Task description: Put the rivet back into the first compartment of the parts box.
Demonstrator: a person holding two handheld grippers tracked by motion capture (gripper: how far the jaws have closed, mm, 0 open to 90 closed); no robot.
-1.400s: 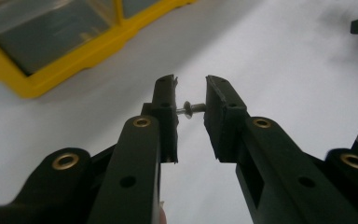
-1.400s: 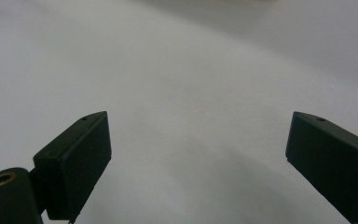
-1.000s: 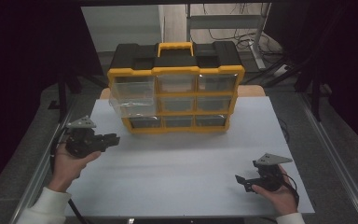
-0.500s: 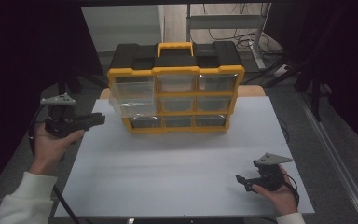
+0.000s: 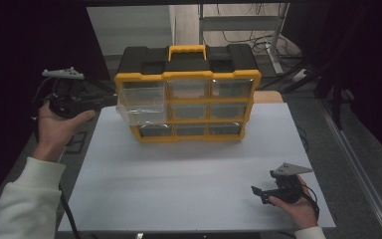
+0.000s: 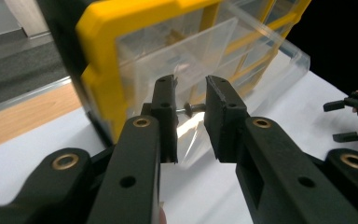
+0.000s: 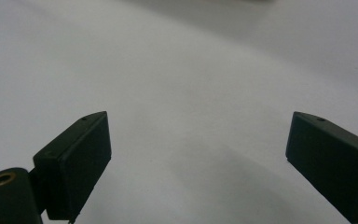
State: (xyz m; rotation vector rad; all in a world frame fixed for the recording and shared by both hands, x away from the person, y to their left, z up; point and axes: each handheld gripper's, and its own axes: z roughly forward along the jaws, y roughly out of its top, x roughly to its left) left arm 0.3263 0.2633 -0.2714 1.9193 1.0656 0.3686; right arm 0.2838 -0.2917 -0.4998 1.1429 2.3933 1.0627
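Left gripper view: the left gripper (image 6: 190, 114) has its two black jaws drawn in to a narrow gap, and a small dark screw (image 6: 189, 108) sits crosswise in that gap, pinched between the pads. Just beyond the jaw tips is the clear side wall of a transparent drawer (image 6: 223, 60) — pulled part-way out of the yellow-framed organizer (image 6: 102, 28), whose corner stands to the left.

From the high view, the left gripper (image 5: 110, 99) is held up off the table at the organizer's left side, level with the top row, where the top-left drawer (image 5: 140, 103) juts forward from the case (image 5: 189, 94). The organizer stands upright at the far middle of the white table (image 5: 189, 184).

Right gripper view shows the right gripper (image 7: 196, 158) with its jaws spread wide and nothing between them — just bare white tabletop beneath. In the high view it (image 5: 259, 191) rests low at the near right corner of the table, well apart from the organizer.
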